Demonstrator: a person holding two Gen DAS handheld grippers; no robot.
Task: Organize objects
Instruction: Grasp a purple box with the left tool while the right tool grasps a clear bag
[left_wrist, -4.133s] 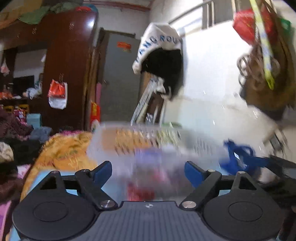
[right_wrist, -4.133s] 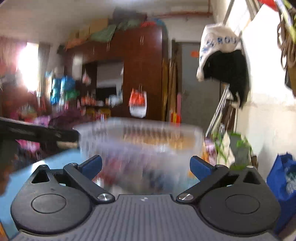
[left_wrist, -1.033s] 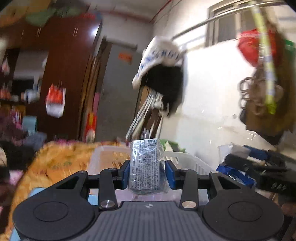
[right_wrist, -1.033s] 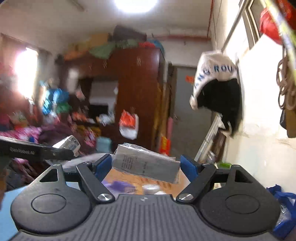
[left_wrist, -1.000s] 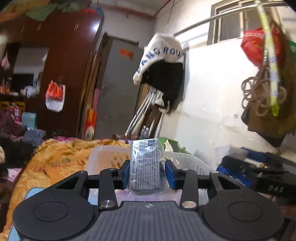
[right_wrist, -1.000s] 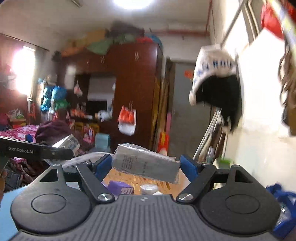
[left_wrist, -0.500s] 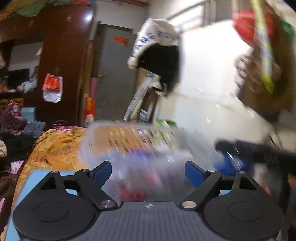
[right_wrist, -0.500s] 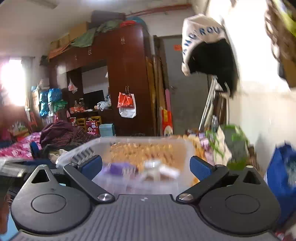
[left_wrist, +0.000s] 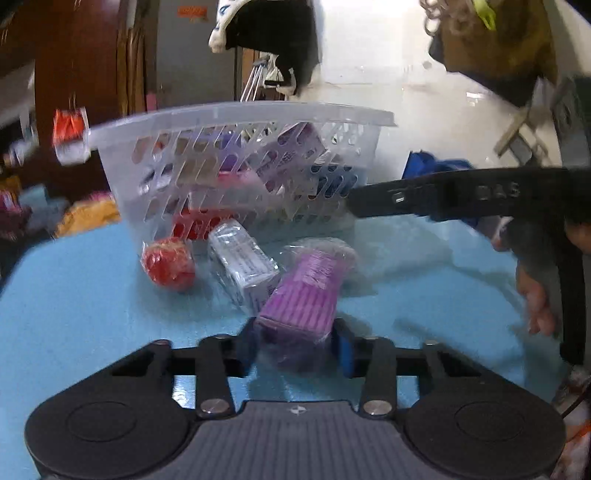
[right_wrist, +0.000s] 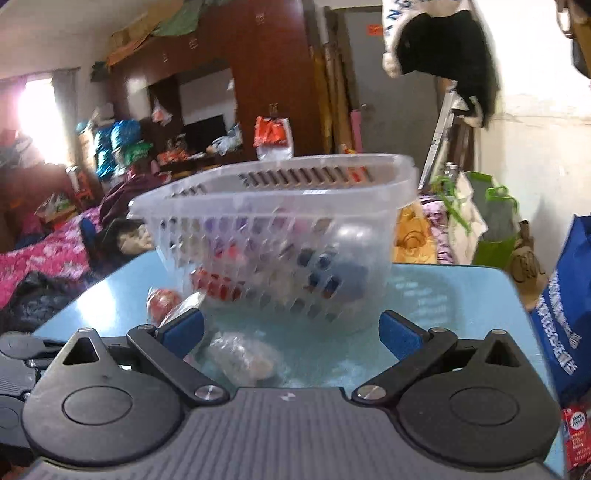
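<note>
Clear slotted basket (left_wrist: 240, 122) on lt-blue table (left_wrist: 74, 295); purple ribbed pkt (left_wrist: 303, 291) in clear wrap betw blue pads (left_wrist: 345, 350) of blk left gripper (left_wrist: 295, 350); red ball (left_wrist: 168, 264); white box (left_wrist: 243, 264) w/ dk print.

Side of right claw's black body (left_wrist: 495, 192), seen from left wrist view: embossed letters "DAS" readable, rest blurred.

White-and-black garment hanging on wall (right_wrist: 439, 40): dark letter "N" at upper white edge, remainder cut off or out of frame.

Blue bag at right edge (right_wrist: 569, 325): rows of white print, characters too small and skewed to read.

Red packet low right (right_wrist: 575, 439): white print, unreadable.

Wrapped white box on worktop (left_wrist: 242, 264): fine print, illegible.

Orange sign on grey door (left_wrist: 192, 12): illegible.
</note>
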